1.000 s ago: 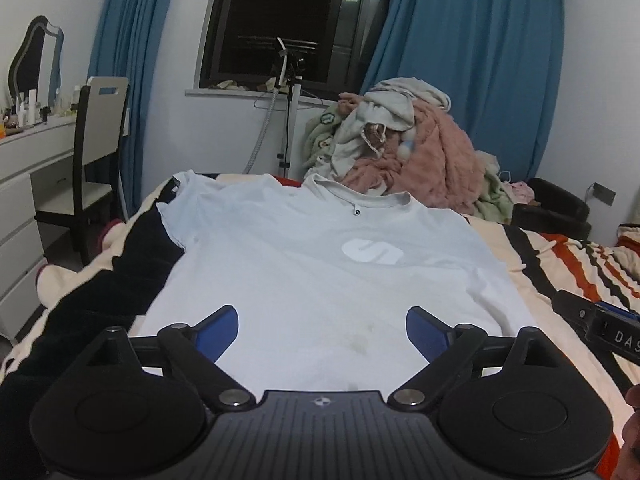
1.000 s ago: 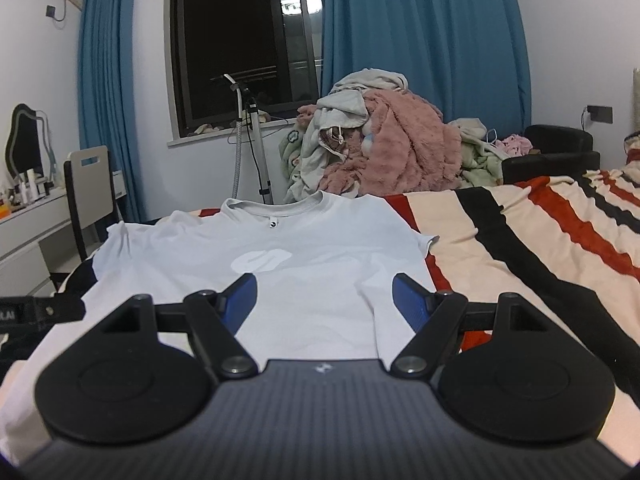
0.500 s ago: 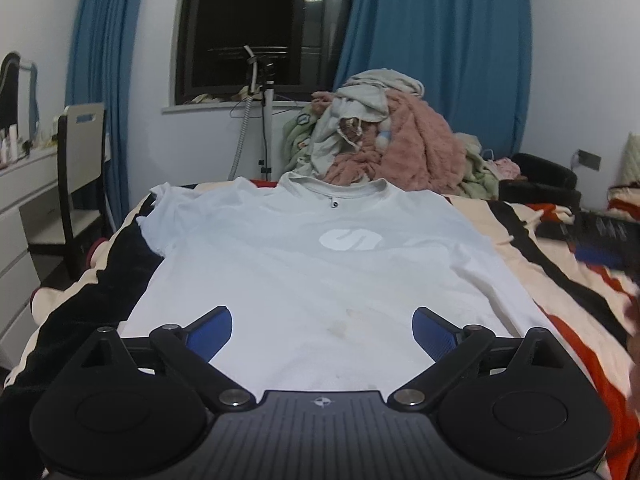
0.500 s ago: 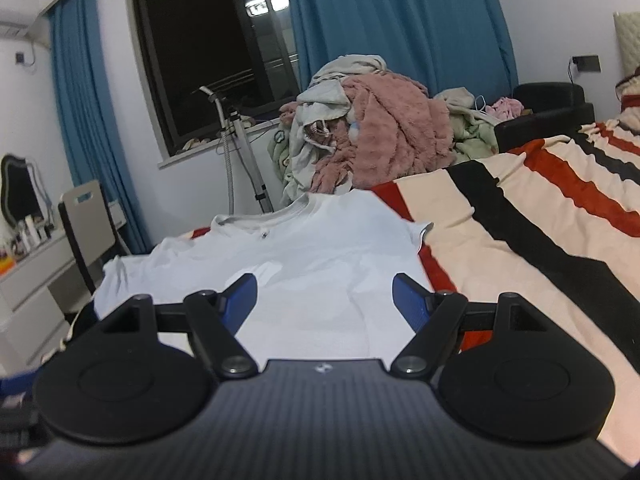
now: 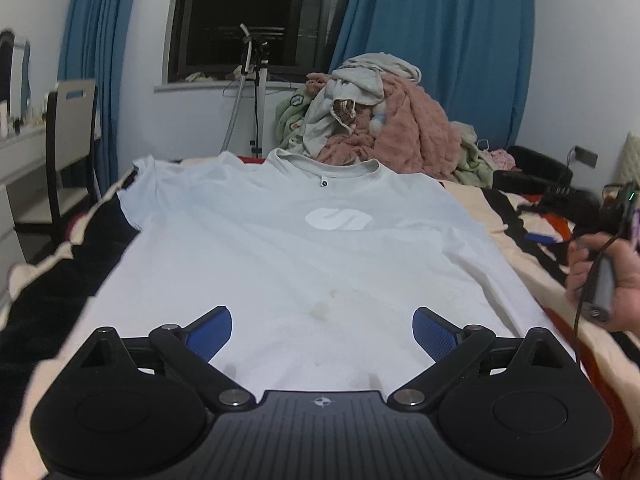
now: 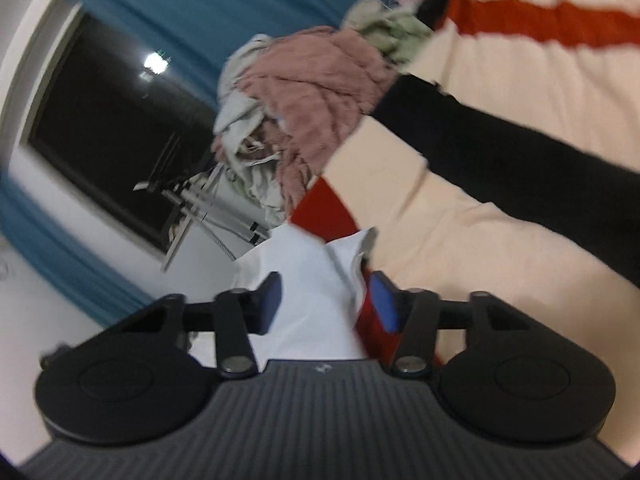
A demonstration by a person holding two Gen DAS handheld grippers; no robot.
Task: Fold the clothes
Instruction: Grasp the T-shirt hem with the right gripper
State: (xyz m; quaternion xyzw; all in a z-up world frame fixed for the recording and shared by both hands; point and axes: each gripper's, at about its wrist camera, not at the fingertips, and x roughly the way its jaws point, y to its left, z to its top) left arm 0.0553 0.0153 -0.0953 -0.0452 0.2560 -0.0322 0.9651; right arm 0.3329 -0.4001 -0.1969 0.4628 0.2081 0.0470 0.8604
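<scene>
T-shirt (image 5: 280,264) spread flat, front up, on the striped bed (image 5: 516,248); collar toward the window.

Left gripper (image 5: 322,332) hovers over the hem end of the garment, blue pads (image 5: 210,332) spread wide and released, with nothing between them and no contact with the fabric. Right gripper (image 6: 326,300) is rolled sideways at the garment's right sleeve (image 6: 340,256); its jaws are closing, white sleeve fabric lies between the pads, and the pads do not yet press on it. In the left wrist view the right hand (image 5: 600,280) appears at the bed's right edge, gripping a handle with a cable. A clothes pile (image 5: 384,120), pink and grey, sits beyond the collar. Blue curtains (image 5: 440,48) flank the dark window (image 5: 248,16); a chair (image 5: 68,132) stands at far left.
</scene>
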